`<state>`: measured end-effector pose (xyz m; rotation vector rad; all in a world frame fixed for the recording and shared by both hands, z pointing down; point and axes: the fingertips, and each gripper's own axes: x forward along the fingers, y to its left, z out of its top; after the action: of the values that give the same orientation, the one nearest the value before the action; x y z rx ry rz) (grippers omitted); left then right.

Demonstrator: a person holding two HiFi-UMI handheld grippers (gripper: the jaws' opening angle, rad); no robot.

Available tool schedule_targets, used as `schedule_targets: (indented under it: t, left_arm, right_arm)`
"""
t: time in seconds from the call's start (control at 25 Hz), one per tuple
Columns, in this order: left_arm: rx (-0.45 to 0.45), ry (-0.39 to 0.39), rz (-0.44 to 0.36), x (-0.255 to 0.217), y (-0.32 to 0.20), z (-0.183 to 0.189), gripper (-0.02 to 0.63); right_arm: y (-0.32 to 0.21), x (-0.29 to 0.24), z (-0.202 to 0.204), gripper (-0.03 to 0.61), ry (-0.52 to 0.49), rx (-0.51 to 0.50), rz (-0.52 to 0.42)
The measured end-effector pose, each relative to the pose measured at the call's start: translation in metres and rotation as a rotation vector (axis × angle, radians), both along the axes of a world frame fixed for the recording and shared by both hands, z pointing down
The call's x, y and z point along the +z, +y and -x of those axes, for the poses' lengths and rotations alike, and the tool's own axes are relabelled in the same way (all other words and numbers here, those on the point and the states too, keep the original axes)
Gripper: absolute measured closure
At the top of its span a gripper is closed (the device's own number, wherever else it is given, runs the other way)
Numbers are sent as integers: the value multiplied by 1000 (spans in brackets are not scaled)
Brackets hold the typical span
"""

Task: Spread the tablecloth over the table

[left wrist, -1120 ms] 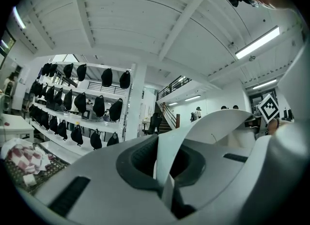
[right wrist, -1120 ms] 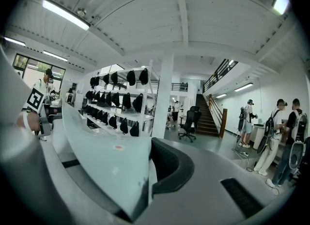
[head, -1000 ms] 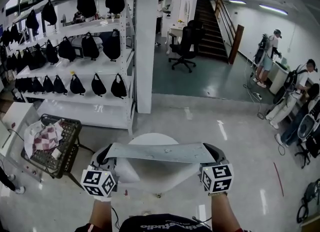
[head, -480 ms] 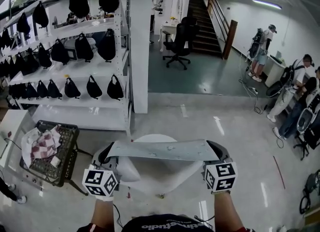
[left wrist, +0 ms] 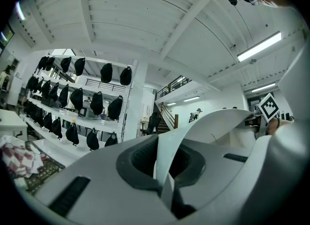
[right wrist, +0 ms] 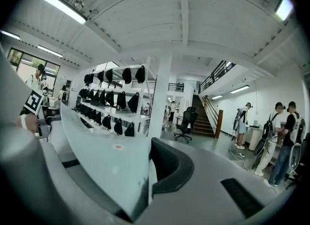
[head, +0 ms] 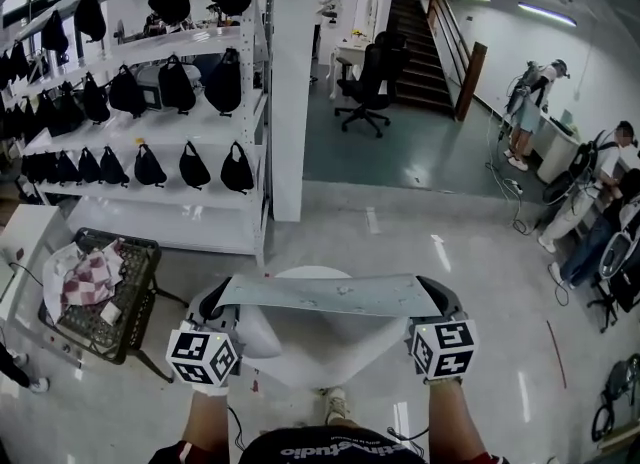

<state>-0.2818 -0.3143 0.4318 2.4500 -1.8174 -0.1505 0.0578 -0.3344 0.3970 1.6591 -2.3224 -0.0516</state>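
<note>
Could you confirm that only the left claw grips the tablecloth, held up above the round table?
Not quite: both claws grip it. The right gripper view shows the right claw shut on the tablecloth, as the left claw is, held up above the round table.

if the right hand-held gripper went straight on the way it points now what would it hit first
Looks free nearby, just open floor; far ahead probably the white pillar, depth unclear.
</note>
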Motion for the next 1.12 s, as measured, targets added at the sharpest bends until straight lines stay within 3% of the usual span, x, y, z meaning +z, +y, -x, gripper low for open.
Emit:
schedule_targets:
  t: [0.32,1.12]
  left_arm:
    - [-64,-23,-3,-9,-24,12,594]
    - [-116,-55,-29,-35,-133,-5,595]
  right_arm:
    - [-44,-10,15,551,-24,-65,-25]
    - [-164,-22,-2,551,-23,-109,-28]
